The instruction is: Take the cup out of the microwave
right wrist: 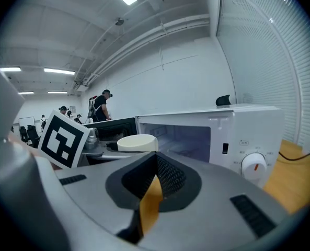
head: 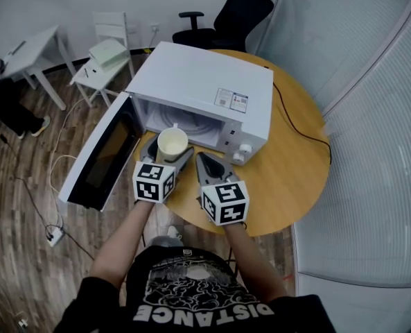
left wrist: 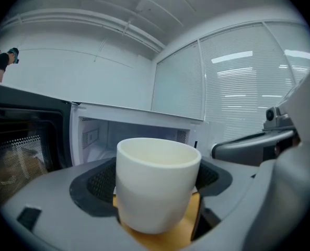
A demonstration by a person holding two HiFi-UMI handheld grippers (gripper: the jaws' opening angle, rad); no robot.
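Observation:
A cream cup [head: 172, 143] [left wrist: 156, 184] sits just outside the mouth of the white microwave [head: 212, 89], over the round wooden table. My left gripper [head: 168, 151] [left wrist: 157, 187] is shut on the cup, both pads pressing its sides. The cup stands upright and looks empty. My right gripper [head: 205, 159] [right wrist: 153, 179] is shut with nothing in it, beside the left one, pointing at the microwave's control side; the cup's rim [right wrist: 137, 141] shows to its left. The microwave door [head: 98, 155] hangs wide open to the left.
The microwave's cavity [left wrist: 139, 132] is lit and bare. Its dial [right wrist: 254, 166] faces me. A black cable [head: 299, 127] runs across the table [head: 295, 179] to the right. White chair and desk [head: 32, 54] stand at back left, a black office chair [head: 240, 12] behind.

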